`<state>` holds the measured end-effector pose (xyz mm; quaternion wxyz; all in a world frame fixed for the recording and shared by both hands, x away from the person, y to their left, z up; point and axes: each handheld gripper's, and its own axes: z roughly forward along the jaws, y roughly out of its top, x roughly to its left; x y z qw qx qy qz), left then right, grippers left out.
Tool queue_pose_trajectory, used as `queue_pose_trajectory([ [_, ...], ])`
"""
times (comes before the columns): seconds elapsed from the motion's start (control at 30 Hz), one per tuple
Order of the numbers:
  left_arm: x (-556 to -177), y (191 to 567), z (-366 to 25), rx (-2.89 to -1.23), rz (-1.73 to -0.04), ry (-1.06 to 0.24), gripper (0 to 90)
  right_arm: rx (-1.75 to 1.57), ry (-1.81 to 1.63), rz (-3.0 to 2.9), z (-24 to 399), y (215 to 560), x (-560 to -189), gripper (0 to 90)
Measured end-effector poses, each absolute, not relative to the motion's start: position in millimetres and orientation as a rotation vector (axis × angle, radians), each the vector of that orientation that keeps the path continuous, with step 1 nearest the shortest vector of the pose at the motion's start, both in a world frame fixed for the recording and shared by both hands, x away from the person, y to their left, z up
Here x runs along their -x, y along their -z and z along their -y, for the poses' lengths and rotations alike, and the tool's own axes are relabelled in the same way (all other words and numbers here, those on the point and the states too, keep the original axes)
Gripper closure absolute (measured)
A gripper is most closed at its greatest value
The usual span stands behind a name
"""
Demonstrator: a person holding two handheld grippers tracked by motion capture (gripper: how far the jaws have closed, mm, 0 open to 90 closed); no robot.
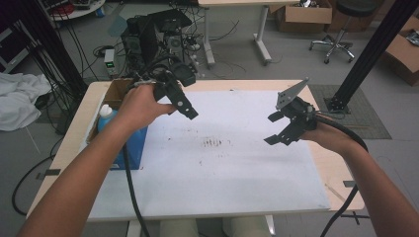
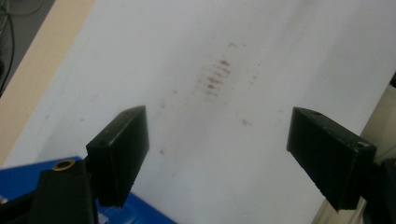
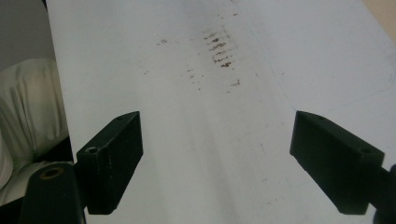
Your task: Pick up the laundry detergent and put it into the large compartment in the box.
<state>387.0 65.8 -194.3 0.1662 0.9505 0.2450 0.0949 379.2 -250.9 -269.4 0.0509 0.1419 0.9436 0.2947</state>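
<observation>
Your forearms: both enter from the bottom edge of the high view, cut off at the elbows.
Your knees: pale cloth shows past the sheet's edge in the right gripper view.
Sheet (image 1: 212, 163): white, covers most of the table (image 1: 341, 182); a patch of brown marks (image 1: 215, 143) sits at its middle, between your two grippers.
Left gripper (image 2: 217, 149): jaws spread wide, nothing between them; held above the sheet's left part, its body largely covered by your hand (image 1: 141, 106).
Right gripper (image 3: 217, 154): jaws wide apart too, holding nothing; it hovers over the sheet's right part, with the grey plate (image 1: 291, 93) on top.
Blue box (image 1: 131, 145): at the table's left edge, half hidden under your left arm; its corner shows by the lower jaw in the left gripper view.
Bottle (image 1: 104, 114): white cap, blue body, partly hidden behind your arm.
Carton (image 1: 114, 91): brown, open, behind the bottle.
Writing: none can be read anywhere.
Far floor: dark equipment (image 1: 148, 34) with tangled cables, hard to make out.
</observation>
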Motion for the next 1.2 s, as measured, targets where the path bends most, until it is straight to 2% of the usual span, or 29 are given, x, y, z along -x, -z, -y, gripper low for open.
queue_pose_trajectory([
  [0.23,-386,215,-42,-2.764,-0.554,-0.2,21.9,-0.442,-0.882,-2.879,250,273,-383,17.1],
  [0.47,-387,224,-31,-2.785,-0.47,-0.204,22.0,-0.427,-0.875,-2.887,247,274,-385,17.1],
  [1.2,-401,240,-28,-2.834,-0.462,-0.221,22.2,-0.444,-0.857,-2.901,249,281,-389,17.2],
])
